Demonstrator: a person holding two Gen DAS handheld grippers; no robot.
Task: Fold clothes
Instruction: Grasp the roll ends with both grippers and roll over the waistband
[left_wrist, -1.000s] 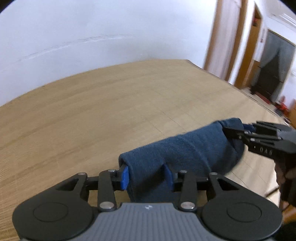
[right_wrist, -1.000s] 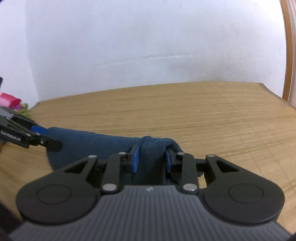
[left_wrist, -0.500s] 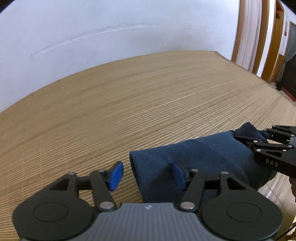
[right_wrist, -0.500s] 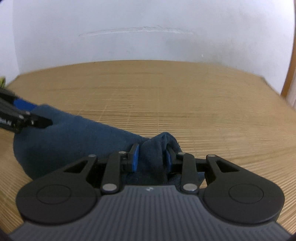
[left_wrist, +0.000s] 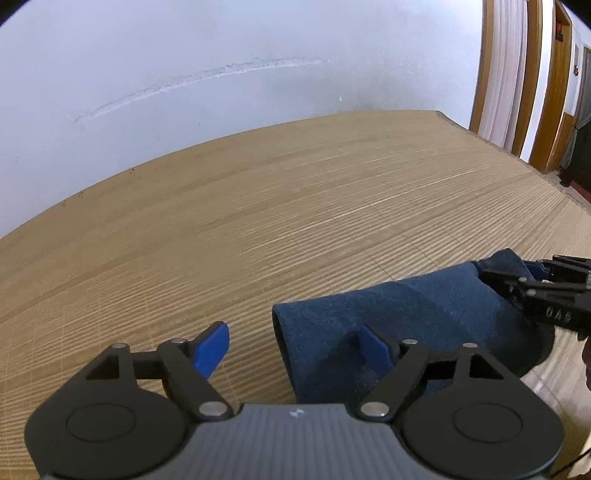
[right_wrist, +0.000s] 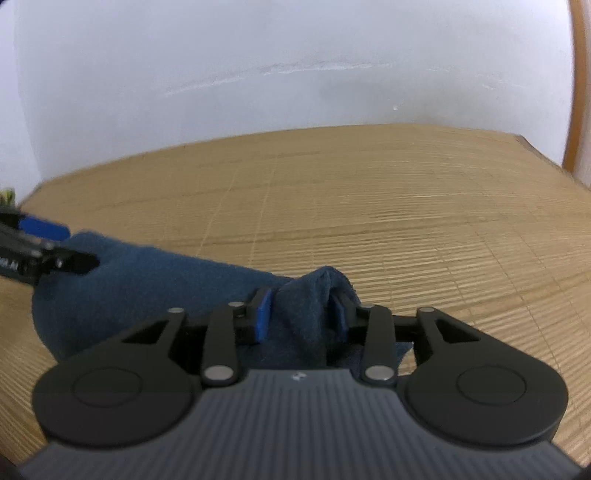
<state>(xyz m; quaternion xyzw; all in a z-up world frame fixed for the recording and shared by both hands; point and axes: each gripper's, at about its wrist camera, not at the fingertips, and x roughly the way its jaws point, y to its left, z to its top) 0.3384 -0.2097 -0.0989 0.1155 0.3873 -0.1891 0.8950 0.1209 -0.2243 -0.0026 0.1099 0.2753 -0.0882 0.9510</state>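
On the table, the left gripper has its jaws spread around the dark blue cloth's edge; the right gripper pinches its far end.

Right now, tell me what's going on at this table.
A person with a handheld gripper in each hand is folding a dark blue cloth on a bamboo-mat table. The right gripper is clamped on a bunched corner of the cloth. The left gripper is open: one blue finger lies on the cloth, the other over bare mat beside the folded edge. The cloth lies doubled over on the mat between the two grippers.
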